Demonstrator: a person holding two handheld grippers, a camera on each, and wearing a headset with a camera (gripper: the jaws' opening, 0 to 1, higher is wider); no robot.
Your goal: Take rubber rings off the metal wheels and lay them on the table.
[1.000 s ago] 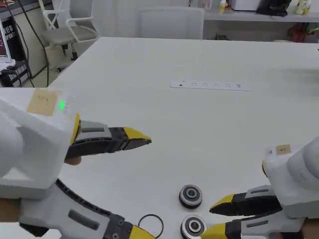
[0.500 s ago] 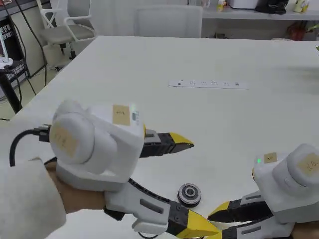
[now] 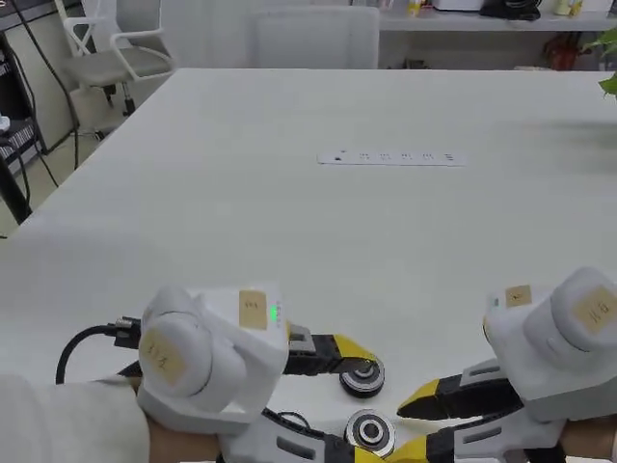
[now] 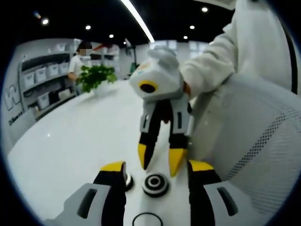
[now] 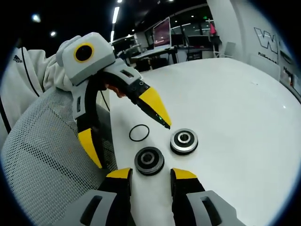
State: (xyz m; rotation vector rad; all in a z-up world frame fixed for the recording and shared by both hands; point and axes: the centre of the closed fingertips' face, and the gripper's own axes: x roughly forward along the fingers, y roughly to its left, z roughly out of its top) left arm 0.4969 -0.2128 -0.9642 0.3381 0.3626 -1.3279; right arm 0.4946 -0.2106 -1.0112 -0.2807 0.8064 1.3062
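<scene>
Looks down on a wide white table (image 3: 241,193) in an office, with a white power strip (image 3: 390,157) at its middle and a white office chair (image 3: 111,58) beyond the far left corner. Finds two metal wheels lying flat near the front edge, well apart from the strip: a far wheel (image 3: 363,377) and a near wheel (image 3: 371,431), close together but not touching. Finds one loose rubber ring (image 5: 130,133) flat on the table just beside the near wheel, on the person's left of it. Cannot tell whether rings sit on the wheels' rims.

Shows the left gripper (image 5: 133,145) reaching in from the left with jaws spread wide, gripping nothing. Places its upper yellow tip just beside the far wheel, with the near wheel and the loose ring framed between its jaws in its own view. Shows the right gripper (image 4: 160,167) facing it from the right, jaws parted and holding nothing, with the near wheel just ahead of the gap.

Against one second ago, has the left gripper lower and closer in: pointed then across bare table, well left of the wheels. Half a second ago, hung above them and hid the near wheel. Keeps the right gripper, both wheels and the ring about where they were.
</scene>
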